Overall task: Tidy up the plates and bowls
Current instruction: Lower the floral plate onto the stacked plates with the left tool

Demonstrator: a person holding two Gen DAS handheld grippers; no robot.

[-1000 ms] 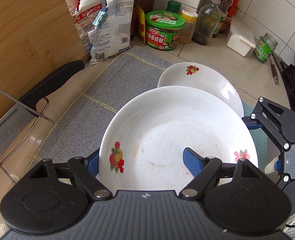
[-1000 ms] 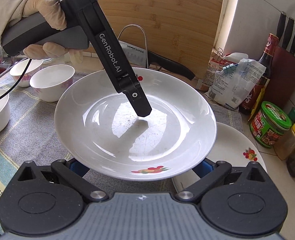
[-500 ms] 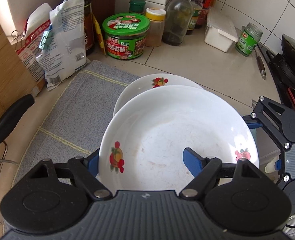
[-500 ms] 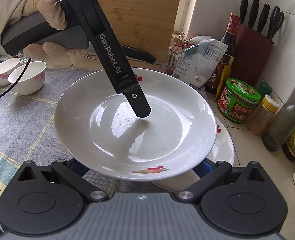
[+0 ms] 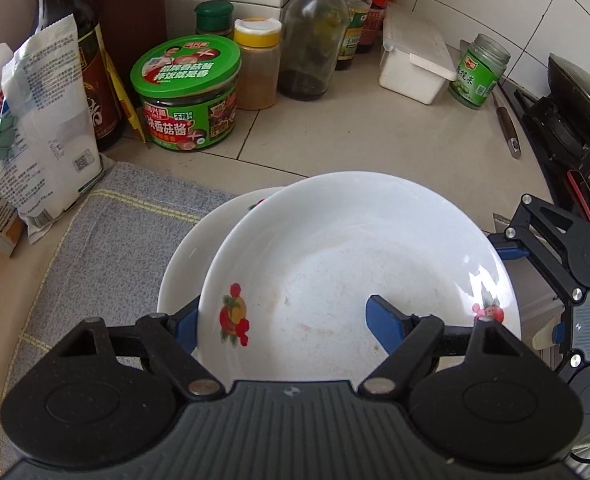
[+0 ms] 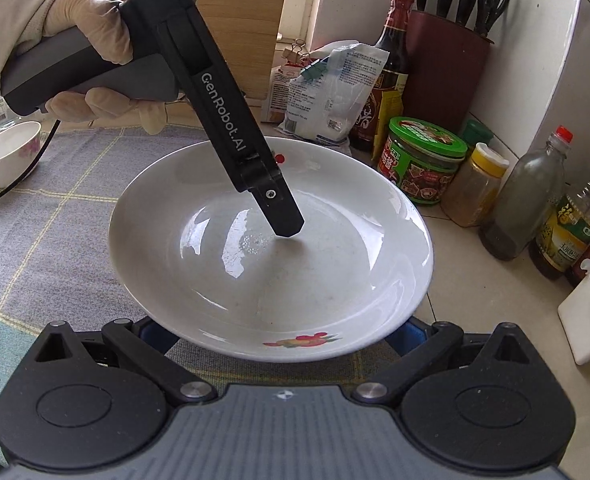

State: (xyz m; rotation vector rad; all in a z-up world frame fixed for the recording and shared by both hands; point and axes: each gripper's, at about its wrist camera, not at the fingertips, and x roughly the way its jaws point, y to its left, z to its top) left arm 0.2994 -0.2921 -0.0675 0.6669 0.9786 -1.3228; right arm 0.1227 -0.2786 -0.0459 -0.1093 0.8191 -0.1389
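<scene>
held plate: we have one white plate with fruit decals (image 5: pixel 359 264) in the air, pinched at opposite edges, over the right end of the grey cloth (image 5: pixel 107 240) near the condiment jars.
left tongs (image 5: pixel 291 320): clamped on the plate rim, one blue pad outside the rim, the other inside on the well. Same tongs seen from the right wrist view (image 6: pixel 279 216), gloved hand (image 6: pixel 75 40) on the handle.
right tongs (image 5: pixel 503 248): blue fingers sit under the near rim. We can't tell if they are pinching or just supporting from below; the contact is hidden by the plate.
second plate: matching plate (image 5: pixel 191 256) lying flat on the cloth, directly below and slightly left of the held one, mostly covered by it. Gap between the two not readable.
orientation: held plate is face up, roughly level, perhaps a slight tilt. Round, so no real long axis; decals sit near each gripped edge.
progress: our read is mid-task, the plate stack is being built and this plate is not yet set down.
left to do: lower and centre it on the lower plate, release. Small bowls (image 6: pixel 11 152) at the far left of the cloth are ungrouped.
table: tiled table (image 5: pixel 375 140) beyond the cloth is crowded with bottles and a green-lidded sauce jar (image 5: pixel 187 92).
</scene>
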